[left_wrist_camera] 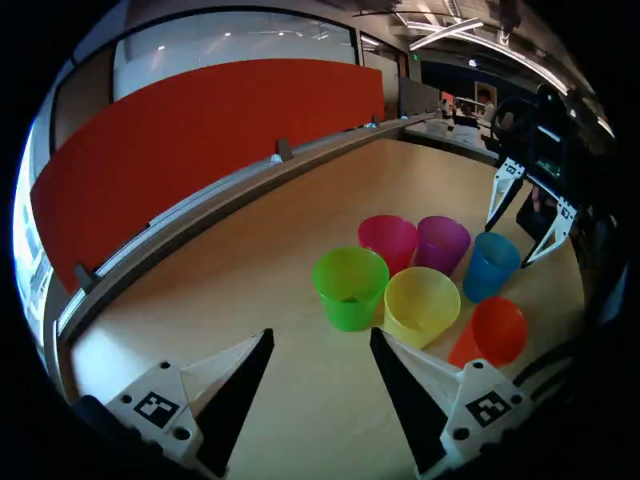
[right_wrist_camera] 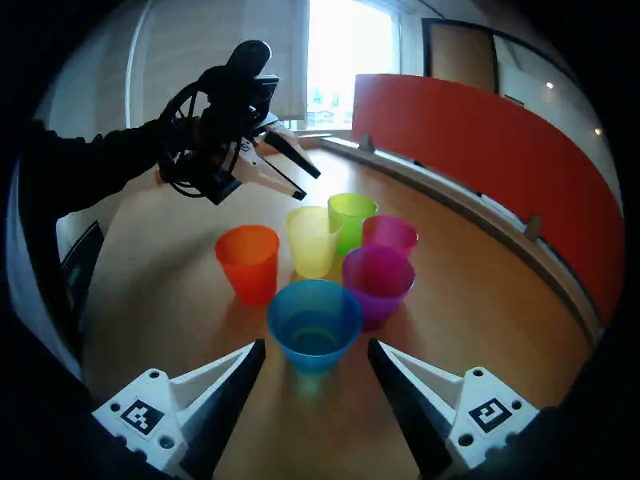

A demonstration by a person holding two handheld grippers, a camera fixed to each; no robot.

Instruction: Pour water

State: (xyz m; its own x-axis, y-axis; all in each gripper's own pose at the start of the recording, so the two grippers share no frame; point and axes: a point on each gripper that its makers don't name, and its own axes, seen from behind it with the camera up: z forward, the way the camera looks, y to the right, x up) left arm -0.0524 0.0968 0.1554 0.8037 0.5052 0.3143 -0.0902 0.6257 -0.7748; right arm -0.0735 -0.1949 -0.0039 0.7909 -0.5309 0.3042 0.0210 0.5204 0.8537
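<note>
My right claw point(right_wrist_camera: 314, 344) is spread, the blue cup point(right_wrist_camera: 314, 328) just ahead of it on the table point(right_wrist_camera: 488, 320); my left claw point(left_wrist_camera: 321, 331) is spread, empty; a careless grip could tip the purple cup point(right_wrist_camera: 378, 282) just beside.

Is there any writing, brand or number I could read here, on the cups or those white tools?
No readable text anywhere.
Blue cup and its neighbours: plain, no print.
Square markers on the white fingers: black-and-white patterns, not words.
Green sign far back by the ceiling: too small to read.
</note>
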